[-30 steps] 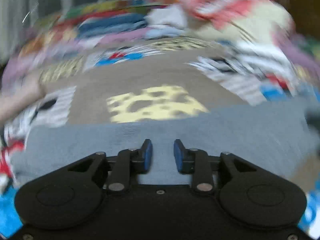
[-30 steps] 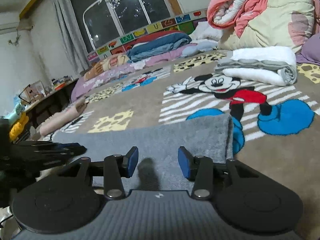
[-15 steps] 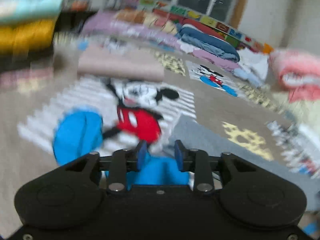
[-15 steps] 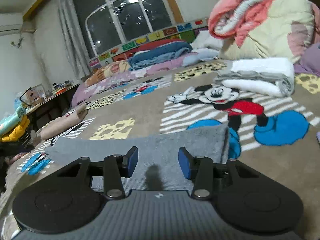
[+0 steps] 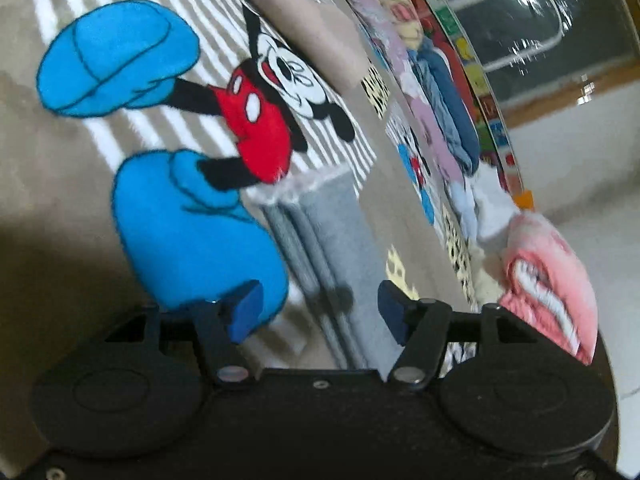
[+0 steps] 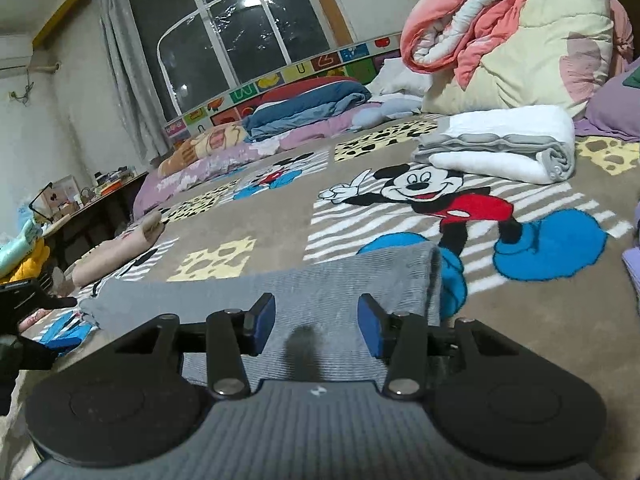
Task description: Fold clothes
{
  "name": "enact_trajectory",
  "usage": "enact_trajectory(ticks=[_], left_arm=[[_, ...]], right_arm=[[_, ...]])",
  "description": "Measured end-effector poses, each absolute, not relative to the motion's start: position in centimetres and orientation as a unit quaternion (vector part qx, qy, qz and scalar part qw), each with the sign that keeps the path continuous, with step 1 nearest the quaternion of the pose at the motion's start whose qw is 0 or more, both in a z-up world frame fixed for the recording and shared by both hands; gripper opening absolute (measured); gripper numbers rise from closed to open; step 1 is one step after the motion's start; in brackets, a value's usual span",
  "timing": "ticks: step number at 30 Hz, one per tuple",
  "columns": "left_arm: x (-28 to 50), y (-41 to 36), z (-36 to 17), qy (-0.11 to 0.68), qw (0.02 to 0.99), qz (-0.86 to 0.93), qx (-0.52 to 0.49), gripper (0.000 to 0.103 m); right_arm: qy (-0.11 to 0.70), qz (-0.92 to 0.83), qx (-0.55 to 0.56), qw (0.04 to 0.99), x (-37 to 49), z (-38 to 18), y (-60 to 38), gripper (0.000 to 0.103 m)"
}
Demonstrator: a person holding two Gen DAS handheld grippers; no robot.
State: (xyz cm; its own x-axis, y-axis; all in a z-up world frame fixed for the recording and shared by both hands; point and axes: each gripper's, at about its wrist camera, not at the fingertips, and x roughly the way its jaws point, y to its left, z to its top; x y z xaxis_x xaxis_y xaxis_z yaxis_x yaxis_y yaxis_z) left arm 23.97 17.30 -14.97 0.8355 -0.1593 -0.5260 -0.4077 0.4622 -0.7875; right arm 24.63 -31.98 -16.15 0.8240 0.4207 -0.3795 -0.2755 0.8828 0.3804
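Observation:
A grey ribbed garment (image 6: 320, 292) lies folded in a long strip on the Mickey Mouse blanket (image 6: 520, 312). My right gripper (image 6: 316, 330) is open and empty, low over the garment's near right part. In the left wrist view the same garment (image 5: 336, 240) runs away from me with its layered end edge near the gripper. My left gripper (image 5: 318, 312) is open and empty just above that end, tilted sideways. The left gripper's body (image 6: 16, 320) shows at the left edge of the right wrist view.
A folded white and grey pile (image 6: 508, 148) lies at the back right. A heap of pink and cream quilts (image 6: 512, 32) rises behind it. A rolled beige cloth (image 6: 116, 248) lies at the left. Blue and purple bedding (image 6: 304, 108) lines the window wall.
My left gripper has swung from over the garment's middle to its left end, tilted, and its jaws have opened wider. My right gripper has stayed open over the garment.

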Motion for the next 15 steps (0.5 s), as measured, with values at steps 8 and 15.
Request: enact_trajectory(ticks=[8,15], left_arm=[[26.3,17.9,-15.7,0.253,0.813,0.101,-0.515,0.065],[27.2,16.8,-14.9,0.238,0.847,0.102,-0.464,0.050]], right_arm=[[0.239,0.192,0.170,0.937,25.1,-16.5,-32.3,0.047],[0.243,0.197,0.175,0.934,25.5,-16.9,-32.4,0.048]])
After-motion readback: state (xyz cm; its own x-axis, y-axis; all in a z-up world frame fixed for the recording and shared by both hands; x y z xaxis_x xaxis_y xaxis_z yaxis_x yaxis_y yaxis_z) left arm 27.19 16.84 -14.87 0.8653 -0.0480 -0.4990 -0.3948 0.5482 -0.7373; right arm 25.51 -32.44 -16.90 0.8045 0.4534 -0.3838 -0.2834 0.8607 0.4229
